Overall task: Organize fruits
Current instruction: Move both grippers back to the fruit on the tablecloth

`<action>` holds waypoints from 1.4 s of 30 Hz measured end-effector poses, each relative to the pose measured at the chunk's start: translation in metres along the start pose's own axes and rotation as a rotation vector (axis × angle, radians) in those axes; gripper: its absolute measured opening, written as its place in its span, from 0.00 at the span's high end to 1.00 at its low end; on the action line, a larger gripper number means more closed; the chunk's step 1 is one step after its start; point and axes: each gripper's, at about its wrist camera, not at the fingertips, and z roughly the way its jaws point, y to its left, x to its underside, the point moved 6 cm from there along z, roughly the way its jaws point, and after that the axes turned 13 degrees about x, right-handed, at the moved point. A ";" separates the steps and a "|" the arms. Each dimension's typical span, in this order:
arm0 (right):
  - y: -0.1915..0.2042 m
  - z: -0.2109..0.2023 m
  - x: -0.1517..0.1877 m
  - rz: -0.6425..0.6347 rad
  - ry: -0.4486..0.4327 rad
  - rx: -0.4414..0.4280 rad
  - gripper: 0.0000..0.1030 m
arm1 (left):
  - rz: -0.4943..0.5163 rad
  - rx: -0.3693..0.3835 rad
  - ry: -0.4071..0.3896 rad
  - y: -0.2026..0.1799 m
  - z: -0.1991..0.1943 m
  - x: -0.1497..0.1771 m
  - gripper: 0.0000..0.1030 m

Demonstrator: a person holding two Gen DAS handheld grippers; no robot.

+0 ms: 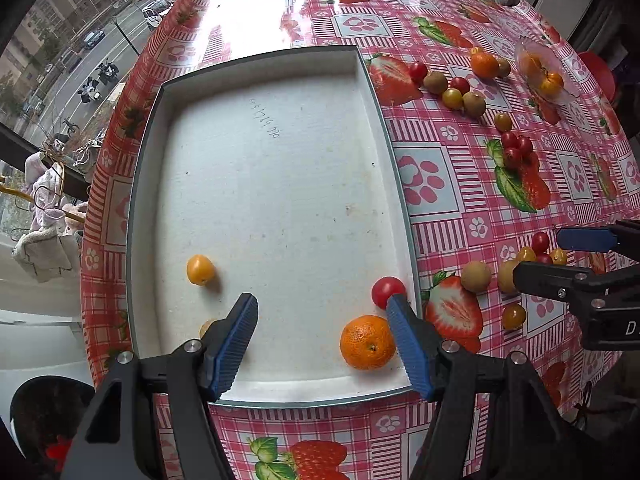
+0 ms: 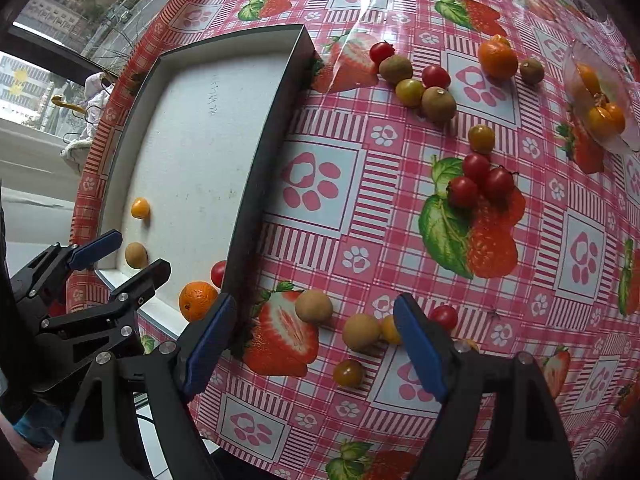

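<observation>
A white tray (image 1: 260,72) with dark rim lies on the strawberry tablecloth. In it lie a mandarin (image 1: 367,342), a red cherry tomato (image 1: 386,290), a yellow kumquat (image 1: 200,269) and a brown longan (image 2: 136,255). My left gripper (image 1: 322,340) is open and empty above the tray's near end, beside the mandarin. My right gripper (image 2: 312,344) is open and empty over loose fruit right of the tray (image 2: 276,120): two longans (image 2: 314,306), a yellow-brown tomato (image 2: 349,373) and a red tomato (image 2: 444,317).
More fruit is scattered farther back: three red tomatoes (image 2: 478,180), a mandarin (image 2: 497,59), longans and tomatoes (image 2: 416,84). A clear plastic dish (image 2: 600,108) with kumquats sits at the far right. The table edge and a window lie left of the tray.
</observation>
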 end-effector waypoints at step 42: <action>-0.117 0.041 -0.074 0.010 -0.032 -0.048 0.76 | 0.137 0.076 0.077 -0.135 0.104 -0.105 0.34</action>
